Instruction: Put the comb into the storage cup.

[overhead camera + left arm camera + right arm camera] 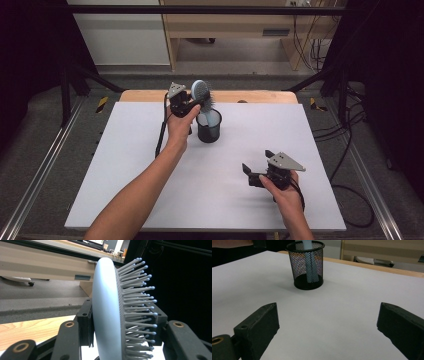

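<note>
A light-blue hairbrush (pixel 200 91) with grey bristles stands upright, its handle down inside a black mesh cup (pixel 208 127) at the back middle of the table. My left gripper (pixel 197 103) is shut on the brush head just above the cup's rim. In the left gripper view the jaws press on the brush's (pixel 106 310) smooth back and bristle side. My right gripper (pixel 256 161) rests open near the front right, pointing at the cup. The right gripper view shows its jaws (pixel 329 325) wide apart over bare table, with the cup (pixel 298 265) and brush handle (pixel 310 267) beyond.
A white sheet (pixel 150 165) covers the table, and a wooden edge (pixel 250 96) shows at the back. Black frame posts (pixel 65 85) stand at both sides. Cables (pixel 345 150) lie on the floor to the right. A cable (pixel 161 135) trails from the left gripper.
</note>
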{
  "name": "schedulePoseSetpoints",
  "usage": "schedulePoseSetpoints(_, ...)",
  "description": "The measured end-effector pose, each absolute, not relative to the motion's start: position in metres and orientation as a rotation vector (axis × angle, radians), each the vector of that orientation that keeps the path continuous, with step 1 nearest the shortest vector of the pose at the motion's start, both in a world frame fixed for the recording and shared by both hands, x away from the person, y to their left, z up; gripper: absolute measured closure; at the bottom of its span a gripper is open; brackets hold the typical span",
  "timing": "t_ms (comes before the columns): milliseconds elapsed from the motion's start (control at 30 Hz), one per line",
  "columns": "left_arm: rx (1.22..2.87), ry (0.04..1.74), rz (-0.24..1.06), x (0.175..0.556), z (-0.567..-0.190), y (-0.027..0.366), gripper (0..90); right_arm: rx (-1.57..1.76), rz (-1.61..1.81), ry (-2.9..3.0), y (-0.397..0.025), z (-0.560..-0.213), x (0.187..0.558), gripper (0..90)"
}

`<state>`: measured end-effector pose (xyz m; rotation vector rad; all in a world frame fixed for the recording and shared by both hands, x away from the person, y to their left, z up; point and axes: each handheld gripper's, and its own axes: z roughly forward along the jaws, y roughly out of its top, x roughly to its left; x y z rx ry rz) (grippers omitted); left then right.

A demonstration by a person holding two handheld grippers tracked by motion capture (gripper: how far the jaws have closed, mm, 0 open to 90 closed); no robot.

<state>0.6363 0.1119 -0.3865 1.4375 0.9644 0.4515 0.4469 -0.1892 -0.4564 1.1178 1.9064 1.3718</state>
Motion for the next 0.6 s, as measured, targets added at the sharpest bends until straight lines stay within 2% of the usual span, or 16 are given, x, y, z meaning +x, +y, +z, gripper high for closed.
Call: schedulePoseSetpoints(600,1.447,0.974,0.441,0.6391,-0.3891,0.1224,47.1,1.123,1.371,1.912,-0.1886,-0.4572,0.4476,4.2)
